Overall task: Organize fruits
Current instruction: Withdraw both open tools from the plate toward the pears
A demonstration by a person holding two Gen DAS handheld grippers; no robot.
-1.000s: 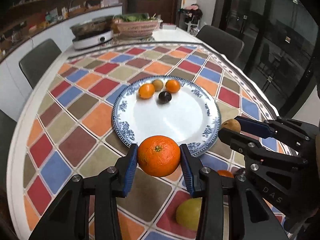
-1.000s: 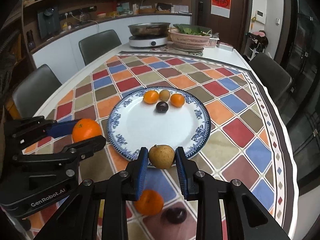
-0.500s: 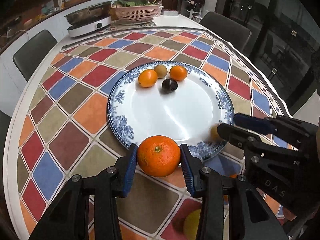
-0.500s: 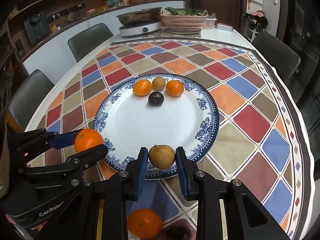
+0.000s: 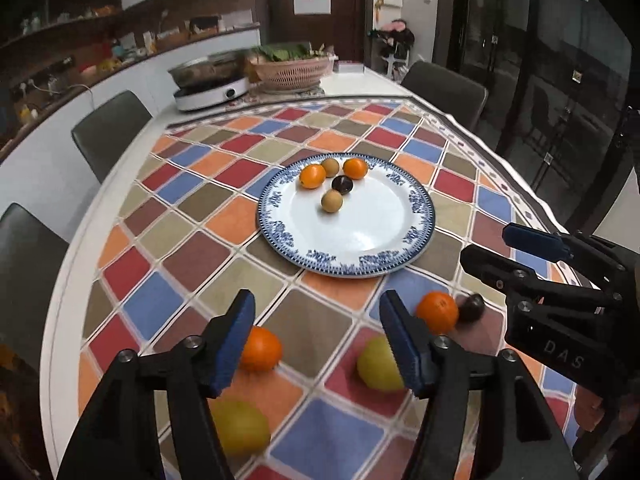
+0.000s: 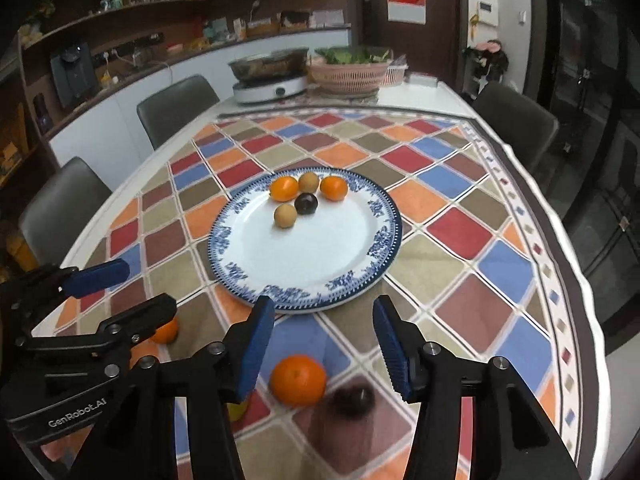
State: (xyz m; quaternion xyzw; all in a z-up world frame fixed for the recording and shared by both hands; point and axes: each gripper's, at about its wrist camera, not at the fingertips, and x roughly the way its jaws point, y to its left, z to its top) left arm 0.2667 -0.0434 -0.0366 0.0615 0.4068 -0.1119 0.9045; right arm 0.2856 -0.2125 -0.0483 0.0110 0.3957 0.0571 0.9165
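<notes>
On the round blue-patterned white plate lie five small fruits: two orange, two tan, one dark. Nearer than the plate, both the left gripper and the right gripper gape empty above five loose fruits.

The plate carried five fruits: two oranges, two tan ones, one dark. The tabletop held perhaps five more: two oranges, two yellow-green, one dark.

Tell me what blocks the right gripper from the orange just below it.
Nothing visible does. The right gripper is open above the orange, with only bare tablecloth around; the dark plum lies beside it, to the right.
</notes>
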